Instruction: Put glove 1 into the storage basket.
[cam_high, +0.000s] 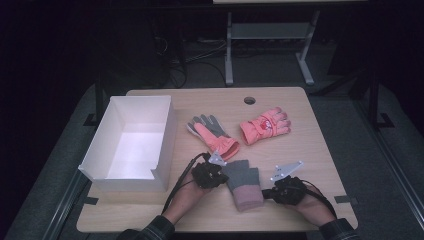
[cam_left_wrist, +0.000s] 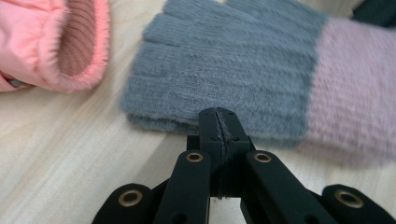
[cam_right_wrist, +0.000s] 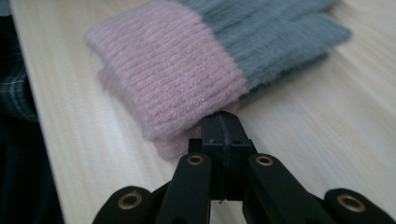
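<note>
The grey-and-pink knitted glove pair (cam_high: 242, 184) lay on the pale wooden surface (cam_high: 310, 150) near its front edge. The left gripper (cam_left_wrist: 218, 122) and right gripper (cam_right_wrist: 223, 125), jaws pressed together, touched opposite edges. Judged pre-grasp; next calls for opening, perhaps toward the white box (cam_high: 165, 135).

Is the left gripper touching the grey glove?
Touching. The left gripper view shows the left gripper with jaws shut against the grey glove's edge.
</note>
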